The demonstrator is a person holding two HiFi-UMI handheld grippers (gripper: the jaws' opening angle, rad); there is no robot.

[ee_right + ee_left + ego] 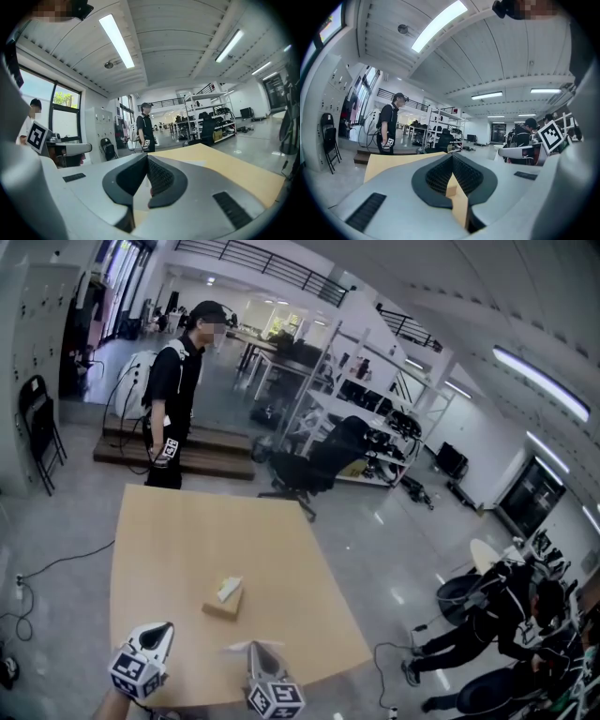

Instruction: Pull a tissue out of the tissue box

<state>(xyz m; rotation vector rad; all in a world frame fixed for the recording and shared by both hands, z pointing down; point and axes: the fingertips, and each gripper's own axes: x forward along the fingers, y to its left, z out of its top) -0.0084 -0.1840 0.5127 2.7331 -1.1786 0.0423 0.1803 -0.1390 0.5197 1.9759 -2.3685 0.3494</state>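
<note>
A small tan tissue box (223,600) lies near the middle of the tan table (178,531), and a white tissue (230,587) sticks out of its top. Both grippers hover over the table's near edge, short of the box and apart from it. My left gripper (166,627) is at the lower left, its jaws shut with nothing between them; in the left gripper view the gripper (452,157) points across the table. My right gripper (253,649) sits just below the box. In the right gripper view the gripper (146,157) is shut and empty too.
A person in black (173,399) stands at the table's far edge. A black office chair (314,465) and shelving (375,418) stand behind. People (506,624) sit on the floor at the right. A cable (56,563) runs along the floor at the left.
</note>
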